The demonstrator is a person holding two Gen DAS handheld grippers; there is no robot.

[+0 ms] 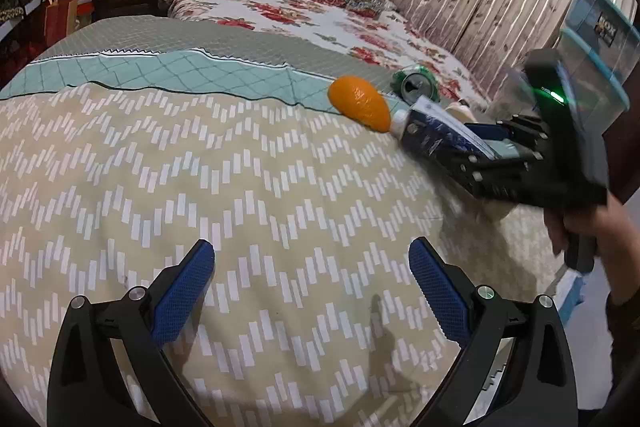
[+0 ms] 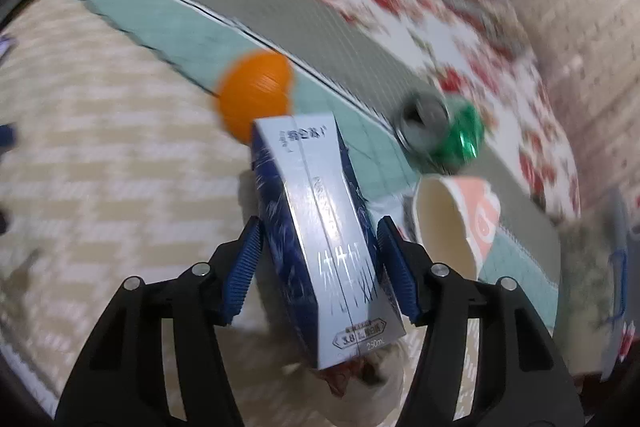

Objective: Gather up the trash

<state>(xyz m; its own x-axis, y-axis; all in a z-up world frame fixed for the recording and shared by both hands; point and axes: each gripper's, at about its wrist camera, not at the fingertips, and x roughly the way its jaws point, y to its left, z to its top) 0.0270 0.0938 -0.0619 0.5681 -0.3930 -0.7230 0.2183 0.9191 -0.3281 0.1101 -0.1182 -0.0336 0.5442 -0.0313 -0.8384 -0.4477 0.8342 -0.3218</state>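
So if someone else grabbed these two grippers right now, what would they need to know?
Right gripper: jaws around the blue milk carton, above the bed; grip looks made but blurred.
Left gripper: open, empty, above the zigzag quilt.
On the bed: orange, crushed green can, paper cup.
Clear bin sits at the right edge.
Left: bin the carton, then can and cup.

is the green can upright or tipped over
Tipped over: the green can lies on its side on the bedspread, its silver top end facing the right wrist camera.
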